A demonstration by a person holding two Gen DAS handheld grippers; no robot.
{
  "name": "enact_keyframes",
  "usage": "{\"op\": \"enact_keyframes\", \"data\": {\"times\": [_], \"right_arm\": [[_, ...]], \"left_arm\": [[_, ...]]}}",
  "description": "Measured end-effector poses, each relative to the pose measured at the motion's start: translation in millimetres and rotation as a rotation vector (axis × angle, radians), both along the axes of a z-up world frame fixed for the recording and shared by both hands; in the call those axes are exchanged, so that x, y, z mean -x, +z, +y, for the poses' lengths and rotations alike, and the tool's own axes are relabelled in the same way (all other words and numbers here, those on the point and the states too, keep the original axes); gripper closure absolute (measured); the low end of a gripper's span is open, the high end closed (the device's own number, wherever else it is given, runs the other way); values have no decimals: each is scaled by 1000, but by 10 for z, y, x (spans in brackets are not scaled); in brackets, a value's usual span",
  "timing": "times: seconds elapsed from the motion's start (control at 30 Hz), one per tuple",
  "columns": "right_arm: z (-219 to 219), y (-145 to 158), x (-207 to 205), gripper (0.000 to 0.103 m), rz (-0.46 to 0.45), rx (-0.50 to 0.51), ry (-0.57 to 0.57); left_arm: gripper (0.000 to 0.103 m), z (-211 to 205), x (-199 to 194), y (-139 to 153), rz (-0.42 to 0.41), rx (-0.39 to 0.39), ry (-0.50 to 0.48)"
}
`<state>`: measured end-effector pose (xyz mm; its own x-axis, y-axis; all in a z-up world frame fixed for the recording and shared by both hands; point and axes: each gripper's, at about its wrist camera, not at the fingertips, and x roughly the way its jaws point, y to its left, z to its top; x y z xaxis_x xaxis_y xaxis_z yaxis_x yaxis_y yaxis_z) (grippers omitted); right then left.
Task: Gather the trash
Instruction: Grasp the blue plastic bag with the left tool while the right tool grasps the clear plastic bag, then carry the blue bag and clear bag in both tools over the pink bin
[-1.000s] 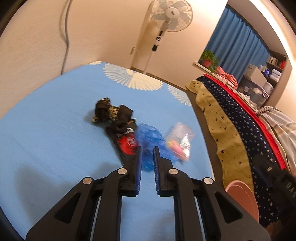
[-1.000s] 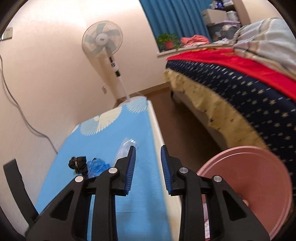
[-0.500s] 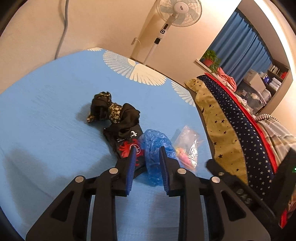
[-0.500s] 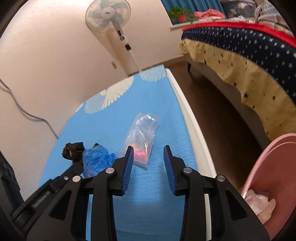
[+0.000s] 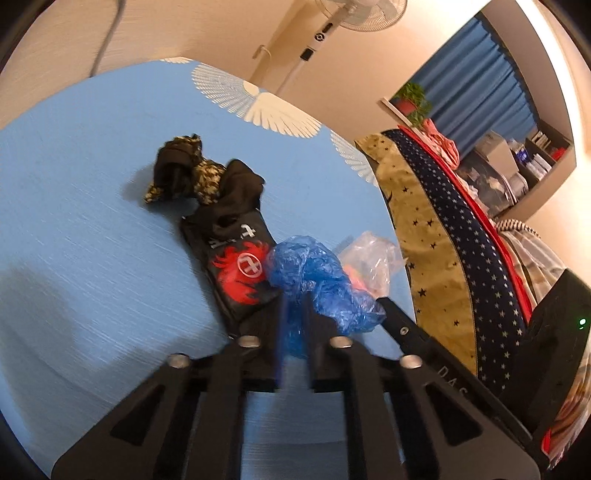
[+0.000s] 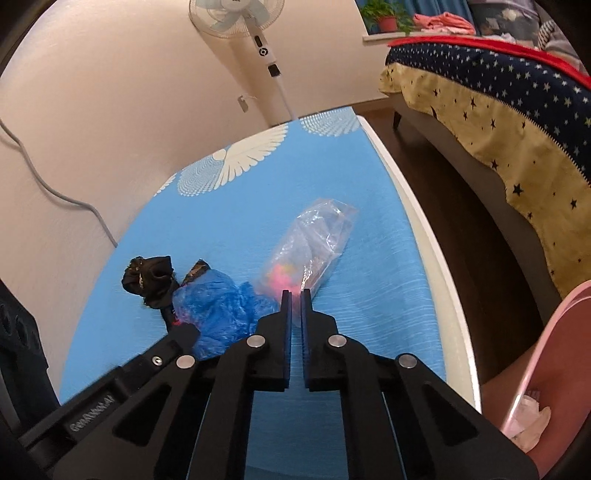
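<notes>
blue bag – crinkled glossy plastic | clear bag – shiny film | table cover – matt cloth

In your left wrist view, the crumpled blue plastic bag covers the lower part of the clear plastic bag with pink contents, and the fingertips at lower centre are motion-blurred. The white standing fan is cut off at the top edge. In your right wrist view, the pink plastic bin runs off the lower right.
</notes>
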<state>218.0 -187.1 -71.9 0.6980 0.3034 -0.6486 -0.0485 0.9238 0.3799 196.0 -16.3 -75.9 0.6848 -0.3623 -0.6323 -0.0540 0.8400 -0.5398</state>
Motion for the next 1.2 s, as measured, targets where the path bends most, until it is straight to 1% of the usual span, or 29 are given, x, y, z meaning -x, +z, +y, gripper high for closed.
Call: {"op": "enact_keyframes", "data": {"times": [0.1,0.2,0.33,0.47,0.6,0.9,1.2], "right_arm": [[-54,88,61,100,-21,0,-19],[-118,206,151,100,-43,6,-37],[-176,400,322,100,-76,22,-47],[-206,613,564,100,-105,58,-43],[-263,806,826,100,-133,78,-44],[-384,1213,1374,100,-200,105,-56],[-544,1415,1782,100,-238,131,-78]], "left_arm": [[103,23,42,67,-16,-3,2],[103,54,107,197,-44,-12,10],[103,34,254,402,-87,-78,15],[103,-3,414,570,-123,-142,9],[103,-47,600,717,-151,-182,3],[103,-167,1022,1018,-215,-241,-27],[103,-304,1271,1179,-256,-269,-56]]}}
